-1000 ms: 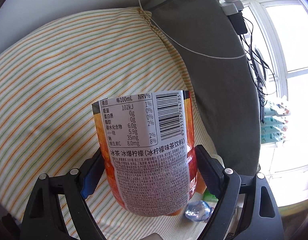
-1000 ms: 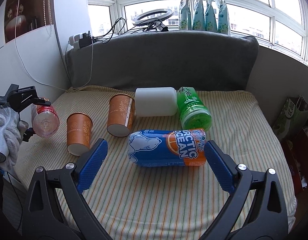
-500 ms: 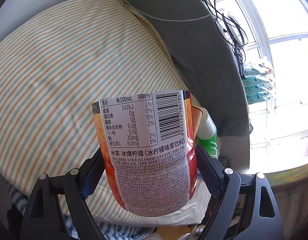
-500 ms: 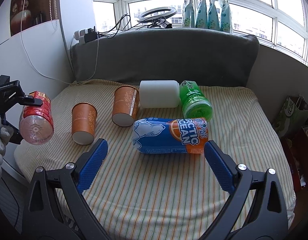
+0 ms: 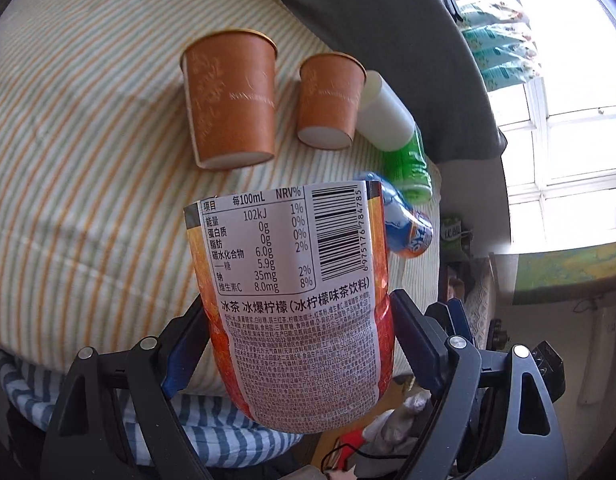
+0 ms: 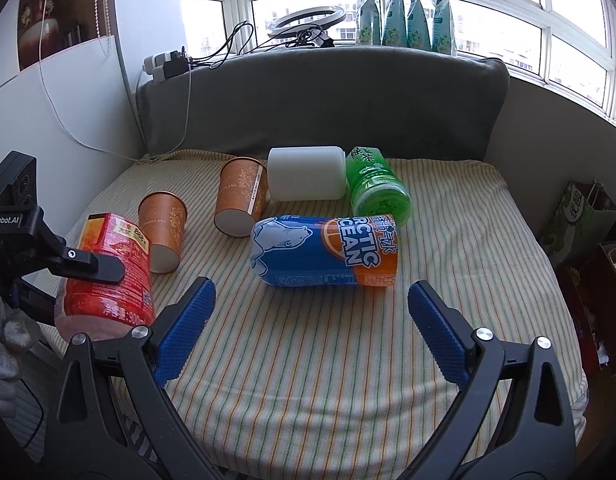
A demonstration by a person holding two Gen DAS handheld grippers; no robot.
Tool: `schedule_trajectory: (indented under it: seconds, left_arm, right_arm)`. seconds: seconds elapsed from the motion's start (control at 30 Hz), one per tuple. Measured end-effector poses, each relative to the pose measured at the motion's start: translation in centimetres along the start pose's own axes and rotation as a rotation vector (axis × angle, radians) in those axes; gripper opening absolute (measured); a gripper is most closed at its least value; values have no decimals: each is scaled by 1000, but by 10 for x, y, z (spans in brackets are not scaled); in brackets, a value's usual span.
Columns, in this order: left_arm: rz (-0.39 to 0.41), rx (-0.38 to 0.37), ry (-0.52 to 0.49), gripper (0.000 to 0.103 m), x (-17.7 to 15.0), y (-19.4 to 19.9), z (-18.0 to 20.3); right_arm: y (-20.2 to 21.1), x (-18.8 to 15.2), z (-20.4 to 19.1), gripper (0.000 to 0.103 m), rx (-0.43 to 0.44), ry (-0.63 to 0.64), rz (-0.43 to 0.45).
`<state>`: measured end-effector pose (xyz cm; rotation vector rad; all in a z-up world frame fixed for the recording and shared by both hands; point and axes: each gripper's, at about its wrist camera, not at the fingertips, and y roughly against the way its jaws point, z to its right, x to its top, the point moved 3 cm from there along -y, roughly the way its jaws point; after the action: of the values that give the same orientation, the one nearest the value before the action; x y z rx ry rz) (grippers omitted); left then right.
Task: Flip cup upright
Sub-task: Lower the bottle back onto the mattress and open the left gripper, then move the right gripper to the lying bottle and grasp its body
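You have two orange-brown paper cups with a pale leaf pattern – both lie on their side on the striped bed. The nearer cup (image 6: 164,232) points its white bottom toward your right camera and its gold-rimmed mouth toward the grey headboard. The farther cup (image 6: 240,202) lies the same way, just beside the first but apart from it. In your left view the first cup (image 5: 232,98) looks bigger than the second cup (image 5: 328,100).
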<state>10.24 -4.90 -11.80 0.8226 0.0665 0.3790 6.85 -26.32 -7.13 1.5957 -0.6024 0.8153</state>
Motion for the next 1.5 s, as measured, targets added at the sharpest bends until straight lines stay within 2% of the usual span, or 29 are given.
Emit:
schedule_trajectory:
  seconds: [0.27,0.73,1.03,1.2,1.5]
  left_arm:
    - [-47,-32,42,86,-1,-24,0]
    - [-75,-2,-49,88,2,-30,17]
    - [-26,27,-95,88,0,-4,8]
    - [9,40,-109,88,-3,14,-5]
    - [27,98,-116,88,-10,32,-38]
  right_arm:
    - [-3,-5,7,99,8,-6,-34]
    - [-11,-6,0,99,73,22,-98]
    - [-20,1,-12,99,177,38,-175]
    - [-26,10,-24,99,200,87,-210]
    - [-48,20,-44,99,280,109,-328]
